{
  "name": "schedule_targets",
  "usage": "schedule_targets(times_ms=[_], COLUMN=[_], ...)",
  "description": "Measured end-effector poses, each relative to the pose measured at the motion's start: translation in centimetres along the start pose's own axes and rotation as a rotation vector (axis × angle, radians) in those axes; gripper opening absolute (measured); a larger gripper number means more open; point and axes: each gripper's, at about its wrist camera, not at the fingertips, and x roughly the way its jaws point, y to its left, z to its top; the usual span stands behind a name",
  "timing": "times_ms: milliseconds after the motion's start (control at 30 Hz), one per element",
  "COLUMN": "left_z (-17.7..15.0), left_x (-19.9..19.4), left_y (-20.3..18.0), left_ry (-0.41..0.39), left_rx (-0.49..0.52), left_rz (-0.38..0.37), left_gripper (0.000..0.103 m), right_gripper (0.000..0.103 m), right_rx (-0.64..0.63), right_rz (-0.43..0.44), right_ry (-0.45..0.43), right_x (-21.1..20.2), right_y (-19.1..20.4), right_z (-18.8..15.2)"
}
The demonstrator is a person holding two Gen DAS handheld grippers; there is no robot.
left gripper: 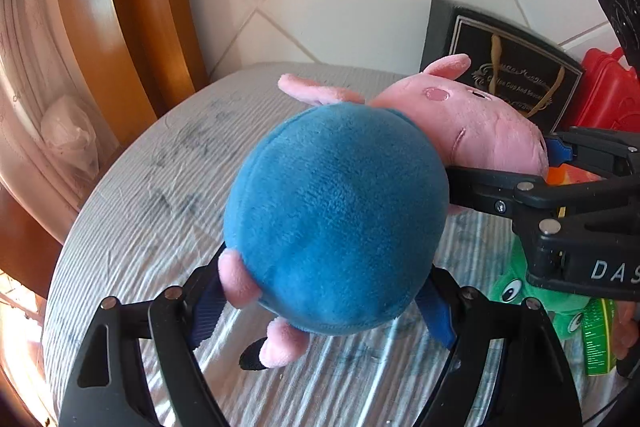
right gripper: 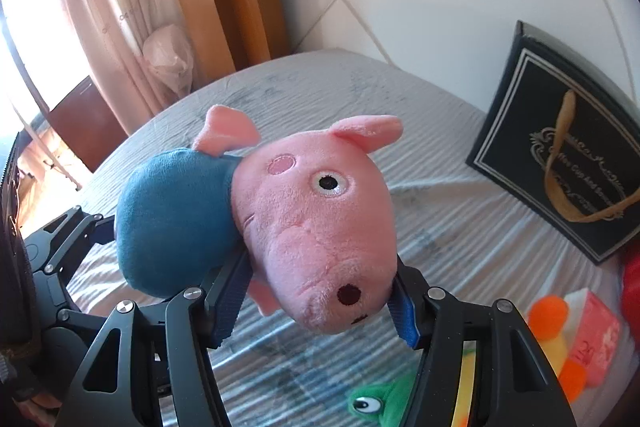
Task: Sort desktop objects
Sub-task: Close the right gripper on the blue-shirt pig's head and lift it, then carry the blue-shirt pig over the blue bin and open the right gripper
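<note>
Left wrist view: looks forward along two black fingers with blue pads, over a round table.
Left gripper (left gripper: 324, 303): its fingers reach up from the bottom edge and close on the round blue body of a plush pig (left gripper: 336, 215), one pad on each side of it; the pig is held clear of the table.
Right gripper (left gripper: 548, 163): comes in from the right edge, level with the pig's pink head, one black finger pressed under the snout.
Table (left gripper: 140, 187): covered in a pale ribbed cloth, seen below and behind the pig.
Black box (left gripper: 500, 63): stands behind the pig's head, against the tiled wall, with gold lettering and a gold ribbon; closed, so its contents cannot be seen.
Red case (left gripper: 608, 95): just right of the black box, closed.
Green frog toy (left gripper: 532, 291): lies on the table below the pig, to its right.

Right wrist view: looks at the same pig from the head end.
Right gripper (right gripper: 320, 303): blue pads grip the pig's (right gripper: 312, 223) pink head from both sides, snout toward the camera.
Left gripper (right gripper: 92, 223): enters from the left edge, behind the pig's blue body; its hold is hidden here.
Black box (right gripper: 560, 163): stands to the right of the pig, on the table (right gripper: 440, 195).
Orange and yellow toy (right gripper: 560, 331): on the table below the pig, right side, touching a pink packet (right gripper: 596, 339).
Green frog toy (right gripper: 380, 403): below the pig, at the bottom edge.
</note>
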Motion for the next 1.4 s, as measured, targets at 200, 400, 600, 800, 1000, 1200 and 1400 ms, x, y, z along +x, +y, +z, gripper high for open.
schedule_targets(times_ms=[200,400,600,800,1000,1200,1400], left_z=[1.4,1.5,0.4,-1.0,-3.0,-5.8,-8.4], left_x=[-6.7,-13.9,-21.0,-26.7,-31.9,-36.6,-40.6], left_y=[-2.8,-6.3,-10.4,-14.7,-20.2,-27.0,-35.0], left_ry=[-0.105,-0.201,-0.285,-0.343,-0.392,-0.418,-0.438], left_rx=[0.063,0.137,0.233,0.325,0.424,0.495,0.595], left_rz=[-0.054,-0.134,-0.218,-0.308,-0.420,-0.526,-0.655], left_gripper=[0.081,0.081,0.081,0.081,0.081,0.081,0.081], right_gripper=[0.061,0.061,0.062,0.062,0.062,0.062,0.062], right_rx=[0.026,0.071,0.139,0.209,0.295,0.400,0.502], right_rz=[-0.081,-0.179,-0.285,-0.393,-0.512,-0.637,-0.761], right_ry=[-0.103,-0.184,-0.266,-0.319,-0.366,-0.394,-0.407], right_x=[-8.2,-17.4,-26.1,-33.0,-40.0,-47.2,-53.9], right_y=[0.5,1.0,1.6,1.7,1.5,0.6,-1.3], right_z=[-0.4,-2.7,-6.6,-10.5,-15.6,-22.5,-29.2])
